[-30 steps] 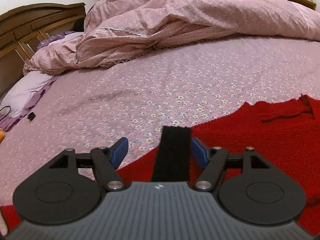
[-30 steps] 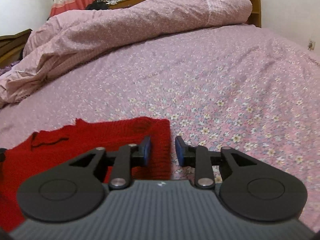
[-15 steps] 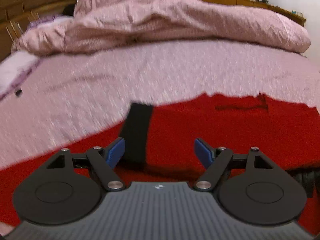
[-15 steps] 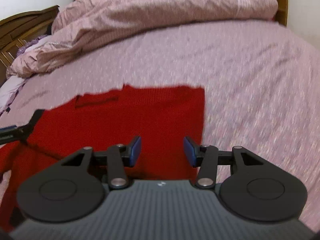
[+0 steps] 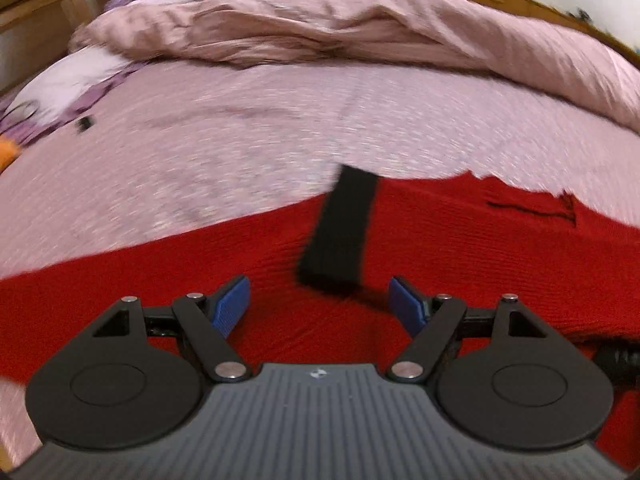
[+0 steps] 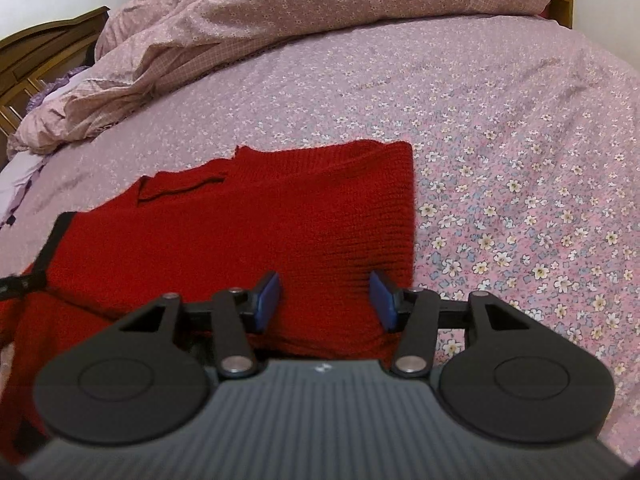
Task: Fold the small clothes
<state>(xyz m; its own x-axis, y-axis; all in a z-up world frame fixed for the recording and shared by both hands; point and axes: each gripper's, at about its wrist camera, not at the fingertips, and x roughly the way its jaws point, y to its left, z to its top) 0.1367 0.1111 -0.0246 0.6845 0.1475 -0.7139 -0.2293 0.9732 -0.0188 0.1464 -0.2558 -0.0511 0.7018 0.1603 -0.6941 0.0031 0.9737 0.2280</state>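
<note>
A red knitted garment (image 6: 248,232) lies flat on the pink floral bed sheet (image 6: 500,140); it also shows in the left wrist view (image 5: 460,248). Its black cuff (image 5: 340,228) lies folded over the red knit, just ahead of my left gripper (image 5: 320,308), which is open and empty above the cloth. My right gripper (image 6: 324,300) is open and empty over the garment's right edge. The black cuff also shows at the left of the right wrist view (image 6: 52,244).
A rumpled pink duvet (image 6: 300,20) is piled along the far side of the bed. A wooden headboard (image 6: 44,56) and a purple pillow (image 5: 80,80) are at the left. A small black object (image 5: 84,124) lies on the sheet.
Both grippers have opened and pulled back from the garment. The black-cuffed sleeve, held near the left fingers a second ago, now lies folded across the red knit.
</note>
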